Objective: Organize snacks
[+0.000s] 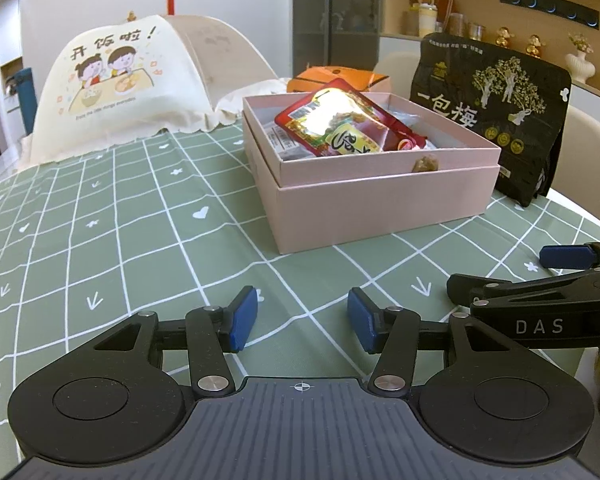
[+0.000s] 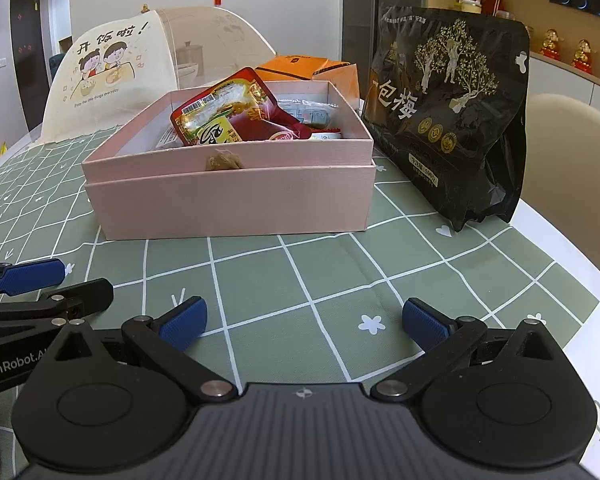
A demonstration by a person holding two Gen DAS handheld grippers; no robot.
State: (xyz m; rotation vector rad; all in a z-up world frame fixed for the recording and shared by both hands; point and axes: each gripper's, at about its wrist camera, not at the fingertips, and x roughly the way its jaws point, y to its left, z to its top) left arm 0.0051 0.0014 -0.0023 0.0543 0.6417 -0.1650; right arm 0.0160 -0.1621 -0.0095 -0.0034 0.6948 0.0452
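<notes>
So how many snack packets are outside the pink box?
2: a black plum bag standing right of the pink box, and an orange packet behind the box. Others may be hidden behind them.

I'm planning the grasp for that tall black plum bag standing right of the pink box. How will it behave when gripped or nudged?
The black plum snack bag with gold tree print stands upright and tall on a narrow base, so a high push would probably tip it. Its creased, glossy film looks floppy and possibly slippery. It bulges at the bottom, so it's likely bottom-heavy and would sag if pinched by its top edge.
</notes>
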